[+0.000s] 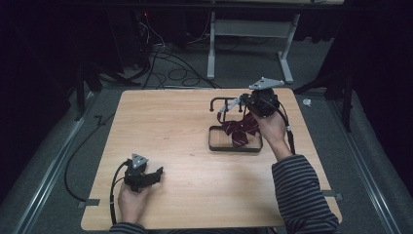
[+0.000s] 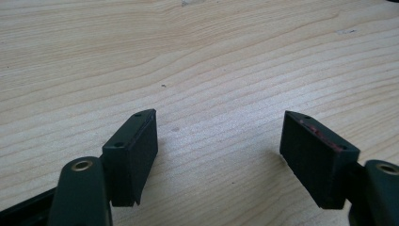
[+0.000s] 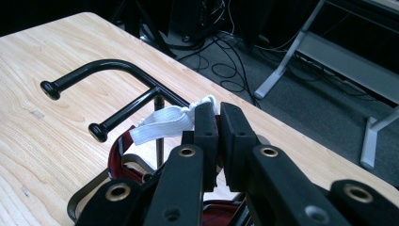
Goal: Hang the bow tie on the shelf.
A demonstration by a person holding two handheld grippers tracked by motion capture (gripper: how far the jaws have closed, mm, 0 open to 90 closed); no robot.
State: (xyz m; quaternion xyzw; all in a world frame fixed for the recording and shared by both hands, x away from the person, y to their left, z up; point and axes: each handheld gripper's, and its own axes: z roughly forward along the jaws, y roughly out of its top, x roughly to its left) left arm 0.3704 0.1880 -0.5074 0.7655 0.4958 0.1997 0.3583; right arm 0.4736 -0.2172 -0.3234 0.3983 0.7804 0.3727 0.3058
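Note:
A dark red patterned bow tie (image 1: 241, 127) hangs over a black tray base (image 1: 234, 147) at the table's right middle. From that base rises a black stand with two knobbed hook arms (image 3: 113, 66). My right gripper (image 3: 219, 115) is shut on the tie's white elastic strap (image 3: 160, 123), which lies just behind the hook arms, close to the upright post. In the high view the right gripper (image 1: 242, 101) is above the tray, tie dangling below it. My left gripper (image 2: 219, 141) stands open over bare wood near the front left (image 1: 158, 174), with nothing between its jaws.
The light wooden table (image 1: 185, 141) spreads wide between the two grippers. Beyond its far edge lie cables on the floor (image 1: 170, 68) and a grey metal frame (image 1: 253, 34). A striped sleeve (image 1: 302, 195) comes in at the front right.

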